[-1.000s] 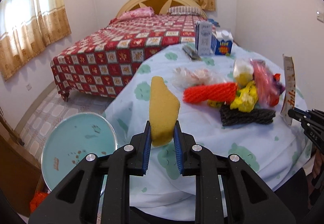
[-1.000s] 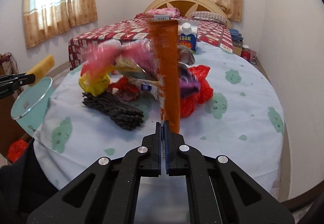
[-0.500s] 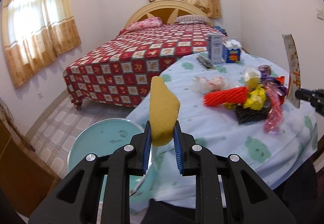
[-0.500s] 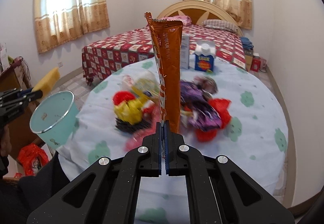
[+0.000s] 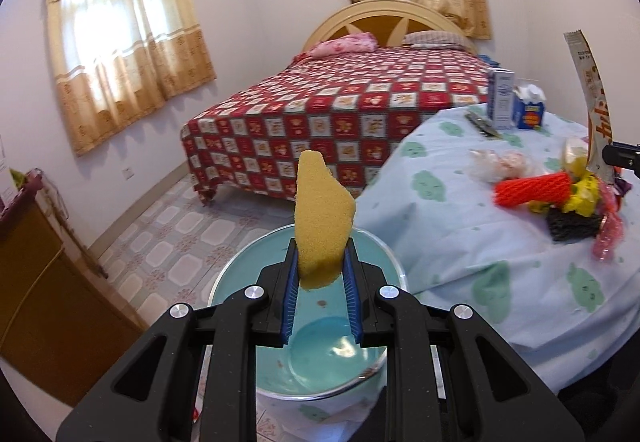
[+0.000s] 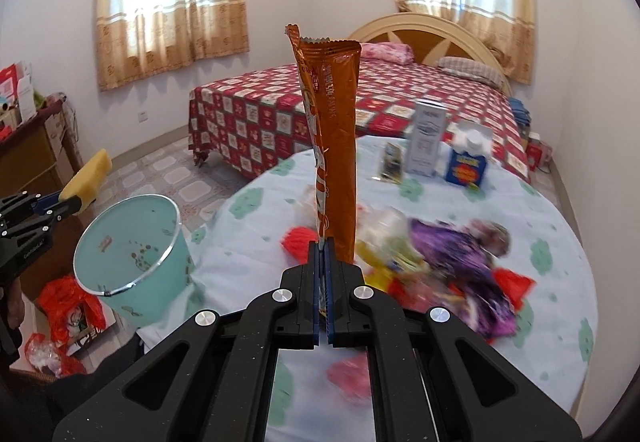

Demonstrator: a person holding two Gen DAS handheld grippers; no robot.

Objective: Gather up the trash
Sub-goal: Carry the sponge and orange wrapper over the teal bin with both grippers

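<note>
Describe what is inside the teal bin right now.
Inside the teal bin only a bare bottom and brown specks on the wall show; the left gripper and its yellow sponge cover part of it.

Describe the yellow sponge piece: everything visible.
The yellow sponge piece is a coarse, porous foam chunk with an irregular, torn-looking outline, narrower at its top. It stands upright, its lower end pinched between the blue pads of the left tongs. Nothing else touches it. In the left wrist view it sits above the open mouth of the teal bin; in the right wrist view it appears left of that bin, beside the table.
</note>
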